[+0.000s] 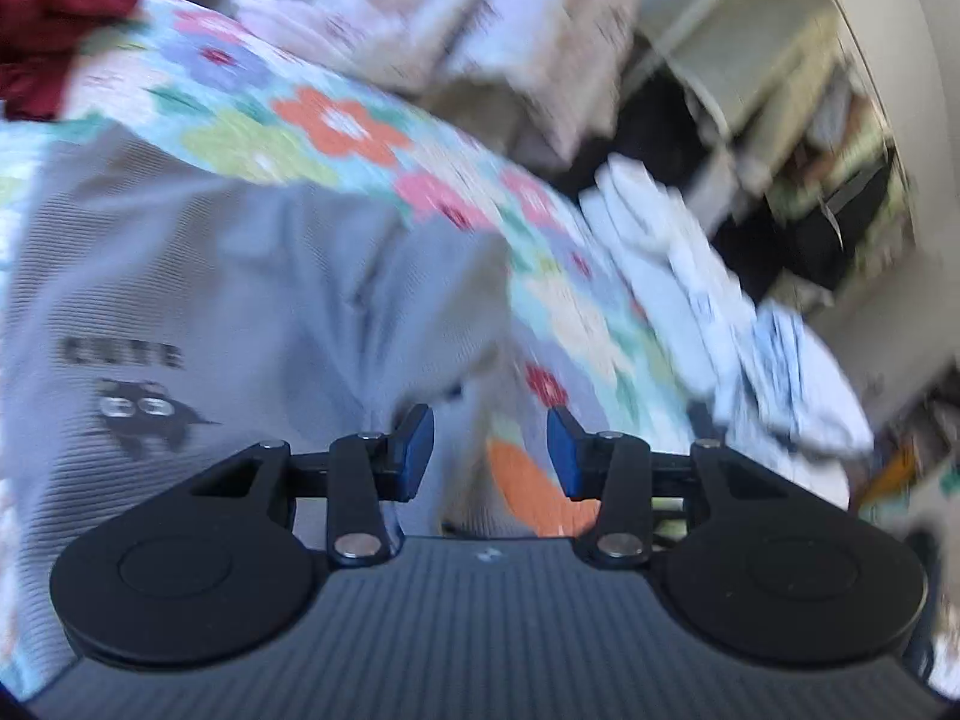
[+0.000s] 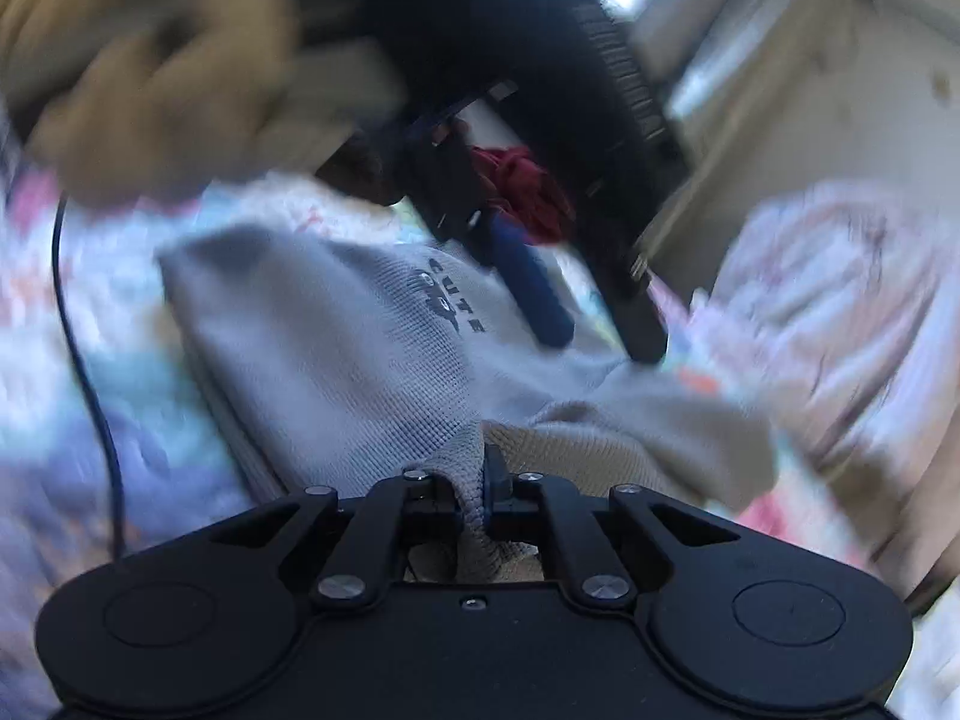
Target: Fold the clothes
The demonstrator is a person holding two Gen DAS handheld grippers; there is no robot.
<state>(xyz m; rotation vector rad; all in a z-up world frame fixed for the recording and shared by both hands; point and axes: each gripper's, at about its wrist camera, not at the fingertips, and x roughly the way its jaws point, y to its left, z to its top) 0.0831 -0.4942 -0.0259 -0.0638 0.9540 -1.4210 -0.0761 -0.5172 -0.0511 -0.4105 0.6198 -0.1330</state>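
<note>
A grey ribbed shirt (image 1: 180,300) with a black "CUTE" print and a cat figure lies spread on a flowered bedspread (image 1: 336,126). My left gripper (image 1: 489,450) is open over the shirt's right edge; its blue pads (image 1: 414,444) press on nothing. In the right wrist view my right gripper (image 2: 477,480) is shut on a bunched fold of the same grey shirt (image 2: 330,348), which stretches away from it. My left gripper (image 2: 603,345) shows there beyond the print, held by a gloved hand (image 2: 150,90).
A dark red garment (image 1: 42,30) lies at the far left of the bed. Pale folded clothes (image 1: 690,276) sit along the bed's right edge, rumpled pink-white bedding (image 1: 450,18) behind. Cluttered shelves (image 1: 780,90) stand at the right. A thin cable (image 2: 90,390) hangs at the left.
</note>
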